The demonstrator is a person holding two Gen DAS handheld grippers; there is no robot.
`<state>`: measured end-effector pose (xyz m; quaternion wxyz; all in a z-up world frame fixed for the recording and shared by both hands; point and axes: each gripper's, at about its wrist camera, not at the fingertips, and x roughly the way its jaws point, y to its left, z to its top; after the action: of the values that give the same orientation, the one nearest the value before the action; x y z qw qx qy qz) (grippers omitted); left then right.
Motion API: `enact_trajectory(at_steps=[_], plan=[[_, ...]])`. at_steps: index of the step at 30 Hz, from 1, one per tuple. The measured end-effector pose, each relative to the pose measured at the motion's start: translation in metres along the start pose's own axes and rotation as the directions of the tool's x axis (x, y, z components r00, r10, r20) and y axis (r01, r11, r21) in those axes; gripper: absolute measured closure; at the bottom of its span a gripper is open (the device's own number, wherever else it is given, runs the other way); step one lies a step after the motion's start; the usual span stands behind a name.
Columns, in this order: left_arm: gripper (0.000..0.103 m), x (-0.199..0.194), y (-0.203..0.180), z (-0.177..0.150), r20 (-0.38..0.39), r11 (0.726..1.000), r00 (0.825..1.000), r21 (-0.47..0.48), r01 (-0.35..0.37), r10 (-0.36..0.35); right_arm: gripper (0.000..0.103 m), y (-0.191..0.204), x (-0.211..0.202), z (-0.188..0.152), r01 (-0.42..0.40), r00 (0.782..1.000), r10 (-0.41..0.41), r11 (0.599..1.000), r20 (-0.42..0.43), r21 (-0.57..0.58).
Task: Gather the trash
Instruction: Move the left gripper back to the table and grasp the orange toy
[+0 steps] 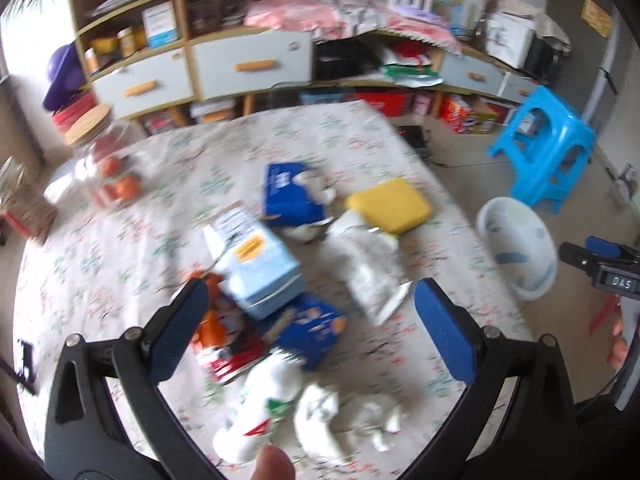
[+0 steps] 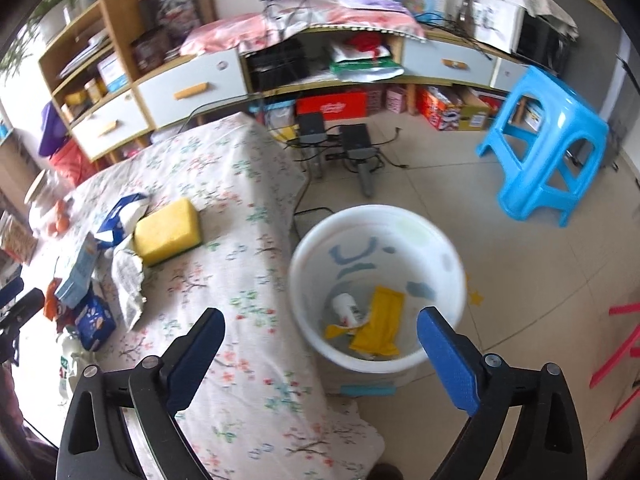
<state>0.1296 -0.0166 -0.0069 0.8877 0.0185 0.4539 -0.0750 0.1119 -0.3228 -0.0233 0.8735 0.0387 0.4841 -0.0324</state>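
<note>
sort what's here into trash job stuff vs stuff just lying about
Job:
- white bin
- yellow wrapper in it
- light blue carton
- dark blue box
- crumpled tissue
- white bag

Lying about:
- blue stool
- jar
- yellow sponge, possibly

My table, under its floral cloth, carries a heap of litter: a light blue carton, 2 dark blue packets, a crumpled white wrapper, an orange-and-red wrapper, a white bottle and a wad of white tissue. A yellow sponge lies just beside the farther blue packet. A glass jar with a wooden lid stands near the far left corner. On my tiled floor a white bucket sits just beside the table, a blue stool well apart.
</note>
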Motion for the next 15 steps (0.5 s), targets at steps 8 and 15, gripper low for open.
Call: enact_trajectory(at_steps=[8,15], plan=[[0.001,0.012,0.059,-0.011,-0.087,0.992,0.996,-0.128,-0.014,0.002,0.005,0.047,0.015,0.006,-0.027,0.999,0.025,0.998,-0.031,-0.051],[0.002,0.026,0.087,-0.010,-0.129,0.975,0.991,-0.224,-0.009,-0.021,0.005,0.073,0.028,0.010,-0.036,0.998,0.031,0.996,-0.052,-0.086]])
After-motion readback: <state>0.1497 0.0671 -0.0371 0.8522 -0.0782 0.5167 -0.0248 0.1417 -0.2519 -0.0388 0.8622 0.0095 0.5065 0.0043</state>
